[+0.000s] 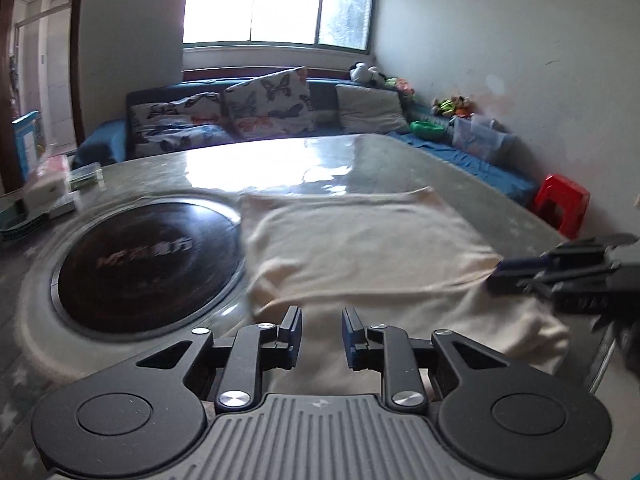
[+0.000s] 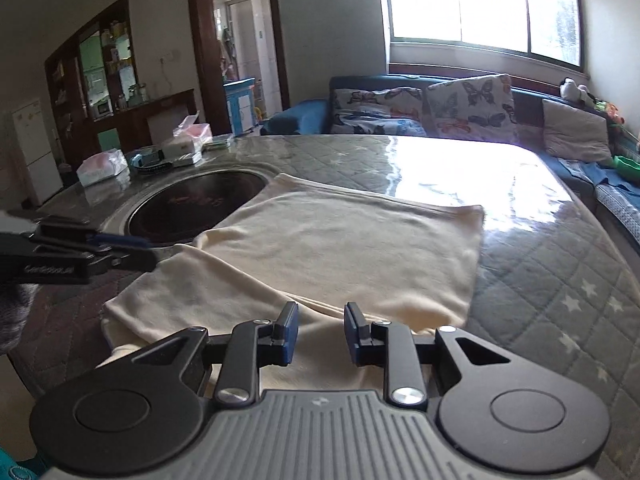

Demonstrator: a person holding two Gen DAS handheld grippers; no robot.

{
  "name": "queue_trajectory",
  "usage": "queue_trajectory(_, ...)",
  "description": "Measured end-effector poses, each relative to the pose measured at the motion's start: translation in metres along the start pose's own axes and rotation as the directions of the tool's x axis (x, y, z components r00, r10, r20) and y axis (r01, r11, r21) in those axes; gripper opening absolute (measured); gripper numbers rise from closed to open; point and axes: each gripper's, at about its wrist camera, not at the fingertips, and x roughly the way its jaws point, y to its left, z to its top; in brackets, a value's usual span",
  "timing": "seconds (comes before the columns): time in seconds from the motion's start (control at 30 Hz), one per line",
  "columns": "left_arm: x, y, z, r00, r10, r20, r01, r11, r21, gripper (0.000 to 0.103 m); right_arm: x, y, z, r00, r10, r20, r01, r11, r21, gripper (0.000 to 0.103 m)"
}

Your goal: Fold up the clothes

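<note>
A cream garment (image 1: 360, 248) lies partly folded on the table, with a folded layer on top and its near edge hanging toward me; it also shows in the right wrist view (image 2: 340, 248). My left gripper (image 1: 321, 330) is open and empty over the garment's near edge. My right gripper (image 2: 321, 330) is open and empty over the same near edge, further right. The right gripper also shows at the right edge of the left wrist view (image 1: 520, 276), and the left gripper at the left edge of the right wrist view (image 2: 132, 252); their jaws there are blurred.
The table (image 2: 540, 280) has a quilted star cover under glossy plastic. A round dark hotplate (image 1: 148, 264) is set in it left of the garment. Tissue boxes (image 2: 104, 168) and small items sit at the far left. A sofa with cushions (image 1: 268, 100) and a red stool (image 1: 560, 204) stand beyond.
</note>
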Motion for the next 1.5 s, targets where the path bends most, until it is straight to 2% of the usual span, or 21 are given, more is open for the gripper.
queue_trajectory(0.1,0.024,0.003,0.002,0.999,0.027,-0.032,-0.027,1.0,-0.009,0.023,0.015,0.005,0.0,1.0,0.019,-0.018,-0.02,0.999,-0.028,0.024)
queue_trajectory(0.17,0.033,0.01,-0.001,0.998,0.037,-0.051,-0.038,0.999,-0.022,0.022,0.022,0.003,-0.002,0.999,0.003,-0.039,-0.005,0.999,-0.036,0.023)
queue_trajectory(0.33,0.02,0.014,-0.003,0.999,0.019,-0.028,-0.019,1.0,-0.016,0.022,0.012,0.005,-0.006,0.999,0.004,-0.049,-0.008,0.998,-0.068,0.023)
queue_trajectory(0.43,0.003,0.008,-0.008,1.0,-0.005,-0.012,0.006,0.999,0.033,0.022,-0.004,0.012,-0.01,0.998,0.027,-0.053,-0.033,0.992,-0.118,0.023)
queue_trajectory(0.6,-0.025,-0.005,-0.029,0.999,-0.03,-0.025,0.034,0.986,0.163,0.023,-0.013,0.016,-0.025,0.995,0.008,-0.1,-0.024,0.988,-0.155,0.023)
queue_trajectory(0.73,-0.048,-0.019,-0.048,0.999,-0.047,-0.026,0.053,0.954,0.295,0.023,-0.023,0.02,-0.028,0.996,0.003,-0.089,-0.018,0.985,-0.171,0.023)
queue_trajectory(0.9,-0.06,-0.041,-0.068,0.997,-0.069,-0.021,0.071,0.889,0.452,0.026,-0.02,0.021,-0.032,0.995,-0.005,-0.101,-0.013,0.983,-0.182,0.023)
queue_trajectory(1.03,-0.058,-0.054,-0.079,0.995,-0.094,-0.016,0.088,0.845,0.527,0.027,-0.03,0.021,-0.028,0.996,-0.004,-0.091,-0.014,0.982,-0.188,0.024)
queue_trajectory(1.17,-0.046,-0.066,-0.082,0.995,-0.099,0.006,0.078,0.817,0.571,0.028,-0.041,0.023,-0.029,0.996,-0.01,-0.093,-0.011,0.976,-0.217,0.026)
queue_trajectory(1.2,-0.043,-0.067,-0.081,0.995,-0.096,0.011,0.073,0.819,0.569,0.029,-0.043,0.023,-0.029,0.996,-0.013,-0.093,-0.008,0.974,-0.224,0.028)
queue_trajectory(1.27,-0.038,-0.068,-0.078,0.995,-0.097,0.02,0.069,0.826,0.559,0.029,-0.048,0.025,-0.03,0.995,-0.012,-0.095,-0.012,0.969,-0.245,0.037)
queue_trajectory(1.4,-0.031,-0.068,-0.071,0.993,-0.113,0.042,0.071,0.834,0.547,0.027,-0.062,0.031,-0.033,0.994,0.003,-0.105,-0.035,0.95,-0.31,0.043)
queue_trajectory(1.47,-0.03,-0.064,-0.068,0.991,-0.124,0.047,0.08,0.844,0.53,0.021,-0.066,0.033,-0.035,0.994,0.008,-0.111,-0.045,0.941,-0.337,0.05)
queue_trajectory(1.5,-0.029,-0.063,-0.067,0.991,-0.127,0.048,0.084,0.849,0.521,0.013,-0.068,0.036,-0.037,0.993,0.017,-0.116,-0.058,0.931,-0.361,0.051)
